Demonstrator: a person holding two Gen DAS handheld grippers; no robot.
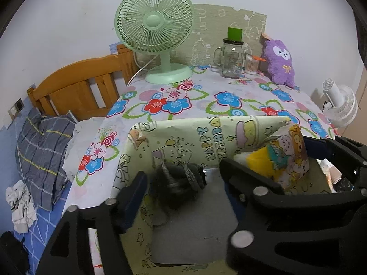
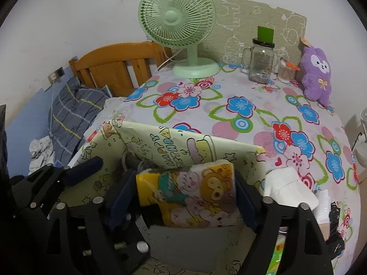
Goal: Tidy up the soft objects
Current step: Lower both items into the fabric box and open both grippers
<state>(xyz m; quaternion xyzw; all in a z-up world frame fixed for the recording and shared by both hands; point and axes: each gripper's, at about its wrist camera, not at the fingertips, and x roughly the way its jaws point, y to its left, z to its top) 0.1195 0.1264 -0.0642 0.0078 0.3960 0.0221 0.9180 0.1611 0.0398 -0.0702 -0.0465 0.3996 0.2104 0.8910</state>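
Flowery cloth covers the table (image 1: 229, 84), with a green fan (image 1: 156, 34) and a purple plush toy (image 1: 279, 61) at the back. Up front sits a paper-covered box (image 1: 183, 135). Inside it, a cartoon pillow (image 2: 195, 194) stands between the fingers of the right gripper (image 2: 183, 197), whose jaws are wide and loose. The left gripper (image 1: 183, 181) is open over a dark fuzzy thing (image 1: 179, 178) in the box. Only the right view shows white cloth (image 2: 286, 183) just beside the box.
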